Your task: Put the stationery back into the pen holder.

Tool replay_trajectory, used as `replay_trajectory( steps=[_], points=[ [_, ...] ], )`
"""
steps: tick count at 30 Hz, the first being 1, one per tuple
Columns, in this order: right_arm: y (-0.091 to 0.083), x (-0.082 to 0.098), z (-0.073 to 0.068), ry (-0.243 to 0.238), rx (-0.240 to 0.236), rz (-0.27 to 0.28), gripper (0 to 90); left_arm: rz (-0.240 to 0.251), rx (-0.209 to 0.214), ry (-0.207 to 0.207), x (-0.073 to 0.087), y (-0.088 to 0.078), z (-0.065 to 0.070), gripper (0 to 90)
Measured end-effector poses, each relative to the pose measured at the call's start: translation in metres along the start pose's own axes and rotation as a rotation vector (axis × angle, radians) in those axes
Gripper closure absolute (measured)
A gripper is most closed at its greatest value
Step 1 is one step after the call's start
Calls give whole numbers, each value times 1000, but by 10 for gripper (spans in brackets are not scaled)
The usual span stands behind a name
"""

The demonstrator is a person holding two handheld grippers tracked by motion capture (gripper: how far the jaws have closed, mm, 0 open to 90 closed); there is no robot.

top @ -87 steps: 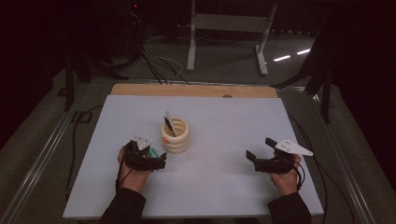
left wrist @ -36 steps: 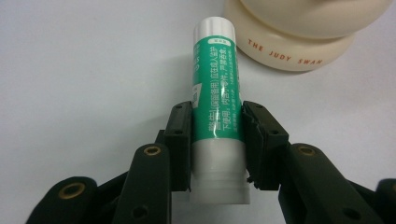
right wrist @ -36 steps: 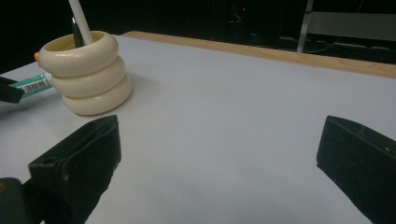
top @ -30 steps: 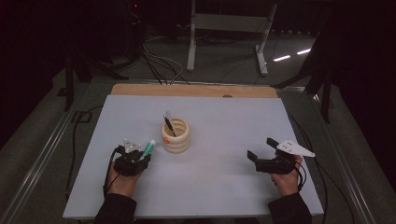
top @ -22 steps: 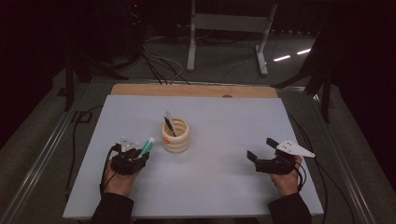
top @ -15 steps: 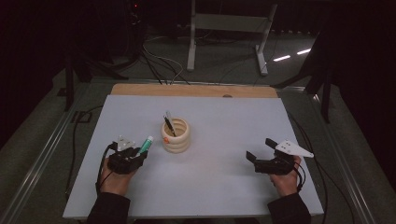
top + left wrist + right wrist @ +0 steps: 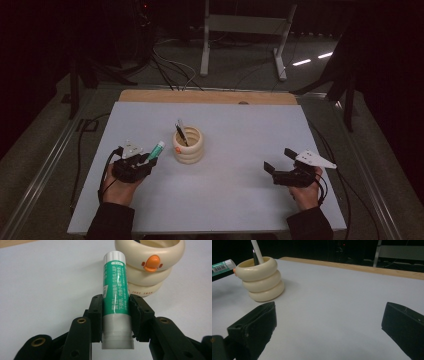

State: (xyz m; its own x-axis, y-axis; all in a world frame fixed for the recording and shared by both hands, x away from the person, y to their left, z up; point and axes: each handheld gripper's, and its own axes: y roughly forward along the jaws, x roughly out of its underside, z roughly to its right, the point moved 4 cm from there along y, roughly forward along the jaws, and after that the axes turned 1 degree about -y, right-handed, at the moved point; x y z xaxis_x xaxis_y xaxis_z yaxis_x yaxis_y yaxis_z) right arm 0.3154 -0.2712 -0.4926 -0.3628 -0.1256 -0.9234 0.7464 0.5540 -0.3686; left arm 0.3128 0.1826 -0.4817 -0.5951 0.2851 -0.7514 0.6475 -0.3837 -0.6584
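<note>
My left gripper (image 7: 148, 161) (image 7: 116, 315) is shut on a green and white glue stick (image 7: 116, 297) (image 7: 155, 149), whose white cap end points toward a cream ring-stacked pen holder (image 7: 188, 145) (image 7: 150, 262) with an orange duck beak. The stick is lifted off the white table (image 7: 225, 195) just left of the holder. The holder (image 7: 260, 278) has a dark pen and a white pen (image 7: 257, 251) standing in it. My right gripper (image 7: 280, 161) (image 7: 329, 325) rests low at the right of the table with its jaws wide open and nothing between them.
A wooden strip (image 7: 207, 96) runs along the table's far edge. Beyond it, on the dark floor, stand a metal stand (image 7: 245, 35) and loose cables (image 7: 170, 65). Bare table surface lies between the holder and the right gripper.
My left gripper, which was close against the holder, drew back to the left and then rose a little with the glue stick in it. The right gripper stayed put.
</note>
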Motion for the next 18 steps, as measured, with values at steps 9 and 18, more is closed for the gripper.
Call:
replay_trajectory(
  steps=[9, 18],
  points=[
    [1, 1, 0, -2, -3, -6, 0, 15, 47, 76, -12, -7, 1, 661],
    [1, 1, 0, -2, -4, -6, 0, 22, 122, 138, -22, -11, 3, 660]
  ],
)
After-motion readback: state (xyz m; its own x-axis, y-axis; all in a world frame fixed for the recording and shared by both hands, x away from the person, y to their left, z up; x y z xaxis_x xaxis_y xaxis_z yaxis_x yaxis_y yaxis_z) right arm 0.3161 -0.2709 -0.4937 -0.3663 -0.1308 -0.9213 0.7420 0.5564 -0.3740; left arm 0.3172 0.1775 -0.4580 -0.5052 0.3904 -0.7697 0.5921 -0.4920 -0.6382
